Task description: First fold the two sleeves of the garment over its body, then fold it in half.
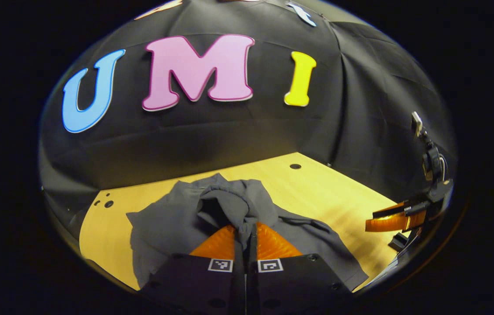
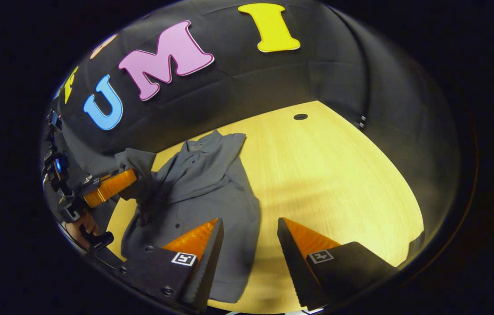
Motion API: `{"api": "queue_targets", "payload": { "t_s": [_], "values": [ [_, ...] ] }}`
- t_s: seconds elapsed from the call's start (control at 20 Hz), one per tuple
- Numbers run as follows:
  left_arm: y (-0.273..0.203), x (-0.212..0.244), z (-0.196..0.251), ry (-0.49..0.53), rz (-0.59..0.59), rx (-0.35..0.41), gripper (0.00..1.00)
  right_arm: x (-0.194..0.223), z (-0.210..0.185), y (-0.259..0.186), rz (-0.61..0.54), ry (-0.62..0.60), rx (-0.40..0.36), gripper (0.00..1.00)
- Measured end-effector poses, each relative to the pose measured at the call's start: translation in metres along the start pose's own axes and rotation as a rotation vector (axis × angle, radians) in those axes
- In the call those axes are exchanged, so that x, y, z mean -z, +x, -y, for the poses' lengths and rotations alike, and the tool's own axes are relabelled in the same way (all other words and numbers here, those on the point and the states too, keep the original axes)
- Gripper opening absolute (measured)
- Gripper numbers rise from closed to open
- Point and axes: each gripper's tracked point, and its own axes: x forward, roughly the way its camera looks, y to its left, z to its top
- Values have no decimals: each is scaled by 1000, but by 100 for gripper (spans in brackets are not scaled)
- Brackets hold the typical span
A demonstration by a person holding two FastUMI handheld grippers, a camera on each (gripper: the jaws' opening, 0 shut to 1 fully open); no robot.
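A dark grey button-up shirt (image 2: 203,183) lies on the wooden table (image 2: 330,175), collar toward the back wall. In the left gripper view, my left gripper (image 1: 245,234) is shut on a bunched sleeve (image 1: 234,205) of the shirt (image 1: 164,227), lifted off the cloth below. The right gripper view shows that same gripper (image 2: 131,177) at the left, pinching the raised sleeve (image 2: 135,162) beside the shirt body. My right gripper (image 2: 249,223) hangs open above the shirt's lower right edge with nothing between its fingers. It also appears in the left gripper view at the far right (image 1: 372,221), over bare table.
Round holes mark the table near the back edge (image 2: 300,117) and at the left corner (image 1: 108,204). The black cloth wall closes in behind and to the sides. A hand (image 2: 84,225) holds the left gripper's handle. Bare wood (image 1: 330,197) lies right of the shirt.
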Motion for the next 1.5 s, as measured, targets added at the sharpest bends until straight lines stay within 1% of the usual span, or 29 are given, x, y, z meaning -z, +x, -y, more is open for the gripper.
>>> {"api": "queue_targets", "payload": {
  "t_s": [0.2,0.4,0.6,0.65,0.7,0.75,0.85,0.95,1.0,1.1,1.15,1.2,1.25,1.3,1.35,1.4,1.5],
  "values": [
    [14,41,31,31,-60,28,6,8,16,1,-24,1,4,77],
    [31,75,46,46,-109,35,6,16,23,6,-42,5,4,77],
    [40,104,54,28,-155,39,7,18,26,8,-45,6,4,77],
    [43,112,57,19,-174,51,8,19,26,9,-48,1,2,77],
    [45,118,59,9,-192,58,13,19,27,9,-49,-4,2,78],
    [47,121,59,-5,-205,61,14,20,28,8,-50,-6,1,77],
    [48,129,63,-35,-220,74,26,19,29,8,-51,0,3,77],
    [46,132,67,-57,-229,89,22,18,30,8,-48,8,6,77],
    [45,132,70,-65,-228,95,46,18,30,7,-47,11,7,77],
    [40,129,79,-88,-222,132,44,19,28,6,-47,13,6,77],
    [37,127,81,-102,-218,150,57,19,28,6,-47,13,5,77],
    [32,123,84,-125,-215,171,63,19,27,6,-46,12,3,77],
    [27,121,87,-155,-210,191,66,20,26,6,-45,11,1,77],
    [23,117,87,-187,-209,195,71,20,23,5,-44,9,-1,77],
    [18,116,84,-215,-216,191,74,21,21,4,-43,7,-2,77],
    [12,114,80,-241,-223,185,78,22,18,2,-43,5,-4,77],
    [3,109,68,-272,-210,165,81,23,10,0,-44,2,-10,77]
  ]
}}
